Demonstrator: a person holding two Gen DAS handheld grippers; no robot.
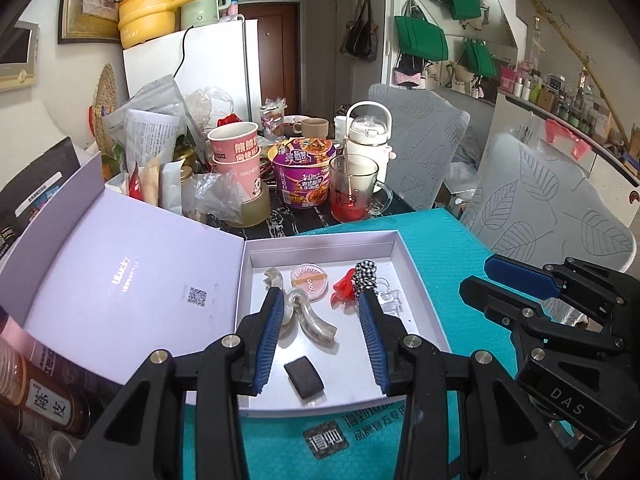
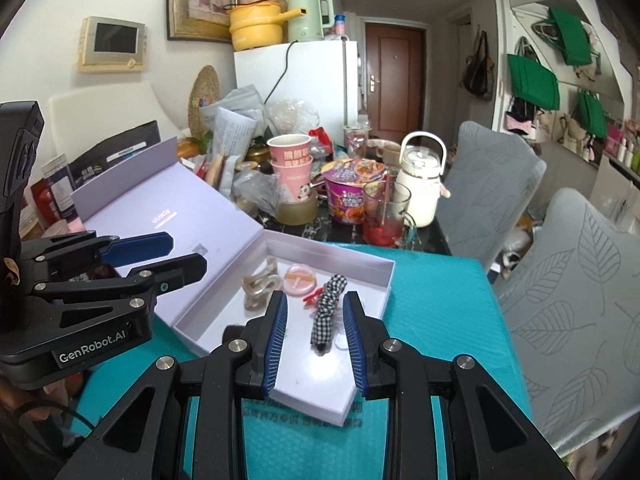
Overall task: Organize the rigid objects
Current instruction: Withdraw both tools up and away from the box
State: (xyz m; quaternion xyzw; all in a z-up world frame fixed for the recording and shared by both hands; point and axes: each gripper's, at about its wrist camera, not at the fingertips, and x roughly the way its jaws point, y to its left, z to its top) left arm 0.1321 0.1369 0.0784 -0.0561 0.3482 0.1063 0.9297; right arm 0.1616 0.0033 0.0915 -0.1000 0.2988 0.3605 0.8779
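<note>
Both jaws stand apart and empty. Left gripper [image 1: 320, 300] hovers over the shallow white box [image 1: 416, 280], its lilac lid [image 1: 132, 276] folded flat toward 9 o'clock. Right gripper [image 2: 316, 304] hovers over the same box from the near corner; in the left wrist view it sits at 3 o'clock above the teal mat [image 1: 448, 248].

Box contents, left wrist view:
- translucent hair claw [image 1: 312, 320], between the left fingers
- pink round puff [image 1: 309, 283], at 12 o'clock from the claw
- red clip [image 1: 342, 289], just beside the puff
- black-and-white checked tie [image 1: 366, 274], touching the red clip
- clear clip [image 1: 388, 300], at 3 o'clock, partly behind the right-hand finger
- dark grey pad [image 1: 304, 378], at 6 o'clock, apart from the rest

Beyond the box at 12 o'clock stand a purple noodle bowl [image 1: 304, 172] and a glass mug [image 1: 354, 186].
</note>
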